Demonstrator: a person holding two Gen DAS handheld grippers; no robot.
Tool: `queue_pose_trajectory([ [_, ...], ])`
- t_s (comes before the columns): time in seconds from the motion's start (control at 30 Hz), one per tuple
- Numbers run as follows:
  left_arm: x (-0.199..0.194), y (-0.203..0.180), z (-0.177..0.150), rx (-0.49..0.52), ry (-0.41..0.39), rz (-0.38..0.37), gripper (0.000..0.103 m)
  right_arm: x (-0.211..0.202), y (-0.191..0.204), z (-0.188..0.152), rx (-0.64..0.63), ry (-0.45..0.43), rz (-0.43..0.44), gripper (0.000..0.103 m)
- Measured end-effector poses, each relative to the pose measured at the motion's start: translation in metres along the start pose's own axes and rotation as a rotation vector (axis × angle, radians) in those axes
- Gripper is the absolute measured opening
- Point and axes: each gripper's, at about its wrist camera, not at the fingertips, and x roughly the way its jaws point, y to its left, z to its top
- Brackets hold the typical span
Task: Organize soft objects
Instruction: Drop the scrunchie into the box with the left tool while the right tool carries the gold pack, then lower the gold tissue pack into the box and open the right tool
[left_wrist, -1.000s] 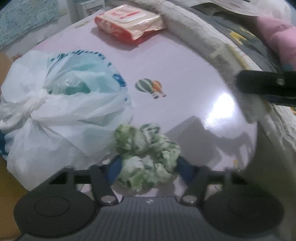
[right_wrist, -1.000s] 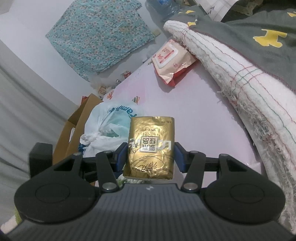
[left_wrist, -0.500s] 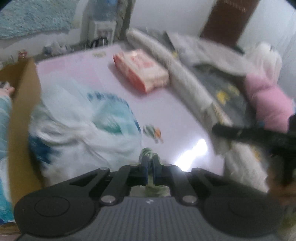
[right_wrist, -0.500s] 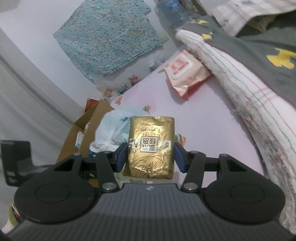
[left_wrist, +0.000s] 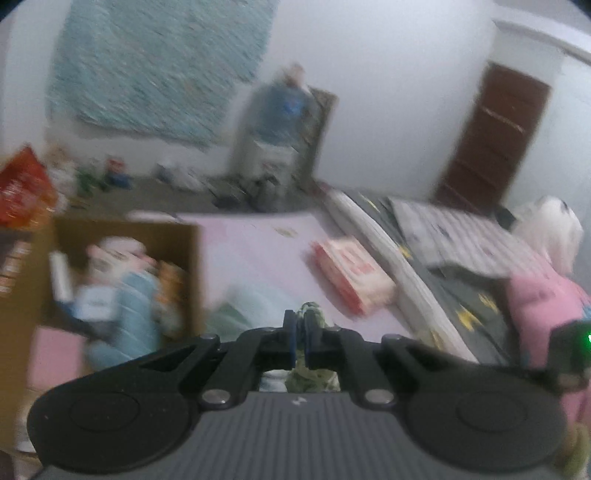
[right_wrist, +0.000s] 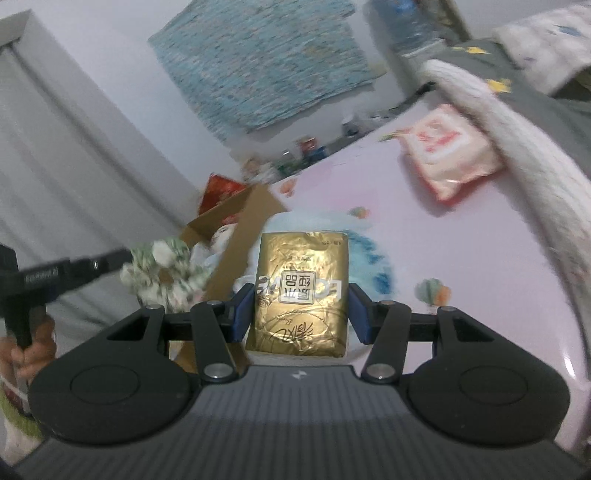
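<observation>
The left gripper (left_wrist: 300, 334) is pinching a green-and-white scrunchie (left_wrist: 312, 376) between nearly closed jaws at lower centre. A cardboard box (left_wrist: 122, 280) is sitting at left, a pink wipes pack (left_wrist: 351, 275) lying right of centre.

You had the cardboard box (left_wrist: 125, 266) at frame left beside the table (left_wrist: 258, 251), wipes pack (left_wrist: 351, 273) centre-right on it, blankets (left_wrist: 443, 258) right.

A lived-in room at home, likely a bedroom; a blue cloth (right_wrist: 266, 62) hangs on the white wall at eleven o'clock; folded blankets (left_wrist: 436, 280) pile up at three; a cardboard box (left_wrist: 122, 280) of oddments sits at nine; a brown door (left_wrist: 495, 136) stands at two.
</observation>
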Motion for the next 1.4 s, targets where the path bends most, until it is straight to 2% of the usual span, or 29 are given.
queue_pose_trajectory([
  [0.1, -0.021, 0.03, 0.012, -0.037, -0.045, 0.073, 0.005, 0.02, 0.03, 0.01, -0.059, 0.029, 0.05, 0.052],
  [0.23, -0.03, 0.071, 0.018, -0.086, -0.062, 0.147, 0.005, 0.05, 0.073, 0.021, -0.124, 0.069, 0.134, 0.052],
  [0.37, -0.014, 0.114, 0.016, -0.146, -0.013, 0.184, 0.005, 0.084, 0.107, 0.025, -0.145, 0.125, 0.199, 0.052],
  [0.47, 0.012, 0.146, 0.011, -0.189, 0.048, 0.206, 0.005, 0.112, 0.128, 0.024, -0.151, 0.185, 0.235, 0.052],
  [0.63, 0.053, 0.193, -0.006, -0.245, 0.152, 0.243, 0.005, 0.151, 0.16, 0.023, -0.202, 0.271, 0.223, 0.052],
  [0.8, 0.081, 0.216, -0.023, -0.289, 0.23, 0.238, 0.005, 0.184, 0.178, 0.031, -0.257, 0.332, 0.199, 0.052],
  [0.9, 0.087, 0.219, -0.028, -0.294, 0.247, 0.217, 0.008, 0.2, 0.18, 0.029, -0.282, 0.361, 0.179, 0.052],
  [0.97, 0.088, 0.218, -0.028, -0.292, 0.247, 0.216, 0.024, 0.207, 0.18, 0.025, -0.278, 0.382, 0.189, 0.052],
  [1.07, 0.083, 0.215, -0.027, -0.286, 0.225, 0.224, 0.043, 0.221, 0.178, 0.018, -0.247, 0.403, 0.205, 0.052],
  [1.13, 0.074, 0.213, -0.027, -0.297, 0.191, 0.214, 0.051, 0.227, 0.173, 0.015, -0.221, 0.4, 0.196, 0.052],
  [1.23, 0.053, 0.208, -0.027, -0.321, 0.132, 0.17, 0.052, 0.231, 0.162, 0.015, -0.171, 0.385, 0.176, 0.052],
  [1.4, 0.016, 0.191, -0.029, -0.288, 0.06, 0.055, 0.063, 0.237, 0.145, 0.026, -0.053, 0.34, 0.182, 0.052],
])
